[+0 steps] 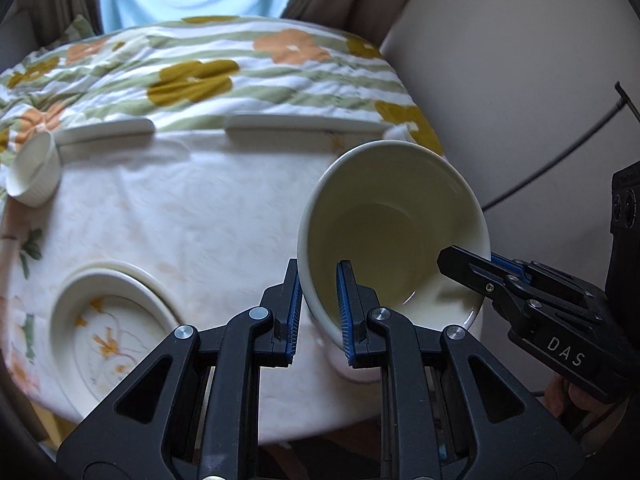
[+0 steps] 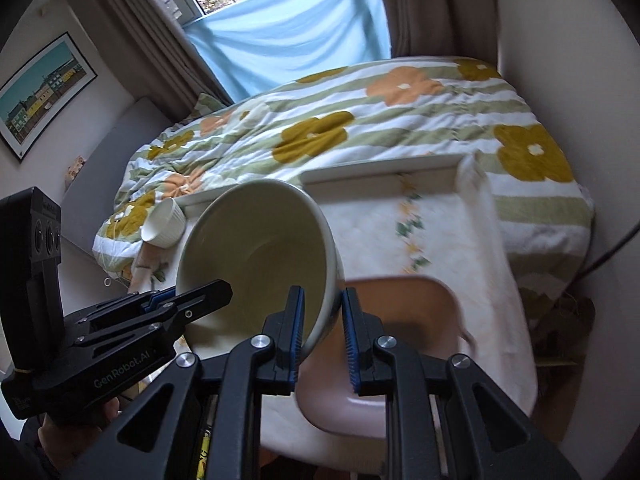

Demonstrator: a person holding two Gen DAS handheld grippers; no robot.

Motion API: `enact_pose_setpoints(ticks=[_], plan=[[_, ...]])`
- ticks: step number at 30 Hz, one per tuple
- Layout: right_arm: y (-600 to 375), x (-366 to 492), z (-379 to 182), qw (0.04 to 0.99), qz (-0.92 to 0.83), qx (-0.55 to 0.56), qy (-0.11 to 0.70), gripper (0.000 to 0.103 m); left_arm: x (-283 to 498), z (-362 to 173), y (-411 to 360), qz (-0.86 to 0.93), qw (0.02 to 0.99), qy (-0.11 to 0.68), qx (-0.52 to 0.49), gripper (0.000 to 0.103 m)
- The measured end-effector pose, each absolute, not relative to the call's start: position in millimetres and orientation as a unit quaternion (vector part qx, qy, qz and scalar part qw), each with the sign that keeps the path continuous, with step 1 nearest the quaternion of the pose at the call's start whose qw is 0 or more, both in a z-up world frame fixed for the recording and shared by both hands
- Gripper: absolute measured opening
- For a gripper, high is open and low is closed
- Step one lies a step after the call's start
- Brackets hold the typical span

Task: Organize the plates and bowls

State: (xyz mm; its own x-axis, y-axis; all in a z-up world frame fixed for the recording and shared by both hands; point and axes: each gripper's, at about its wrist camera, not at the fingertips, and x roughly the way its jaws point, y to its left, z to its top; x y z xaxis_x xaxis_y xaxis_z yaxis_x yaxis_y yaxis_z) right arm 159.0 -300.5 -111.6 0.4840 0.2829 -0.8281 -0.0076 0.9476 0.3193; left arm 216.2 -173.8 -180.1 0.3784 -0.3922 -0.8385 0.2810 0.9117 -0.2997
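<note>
Both grippers are sharing the cream bowl point(image 1: 394, 236), left gripper point(image 1: 320, 312) and right gripper point(image 2: 322, 336) each pinching opposite rim walls, carrying it tilted above the table point(image 1: 192, 208), likely for stability.

I worked over a small table point(image 1: 192, 216) draped in a pale cloth with faint flower print. A shallow flowered dish point(image 1: 108, 332) sat on it near me, a ribbed white cup point(image 1: 34, 176) lay tipped at its far left corner, and white plates point(image 1: 304, 122) lined its far edge, beside a floral quilt point(image 1: 208, 68).
</note>
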Motion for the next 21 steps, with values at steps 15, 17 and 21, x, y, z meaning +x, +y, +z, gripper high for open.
enact_pose_setpoints(ticks=[15,17,21], plan=[[-340.0,122.9,-179.1,0.811,0.027,0.208,0.546,0.017,213.8,-246.2,-227.5,-0.238,0.782,0.574,0.053,0.015],[-342.0,122.6,-186.1,0.808,0.02,0.217,0.548,0.017,216.1,-253.1,-231.2,-0.242,0.777,0.577,0.069,0.015],[-344.7,122.6,-198.1,0.802,0.005,0.229,0.552,0.017,221.2,-262.9,-236.1,-0.251,0.771,0.577,0.094,0.015]])
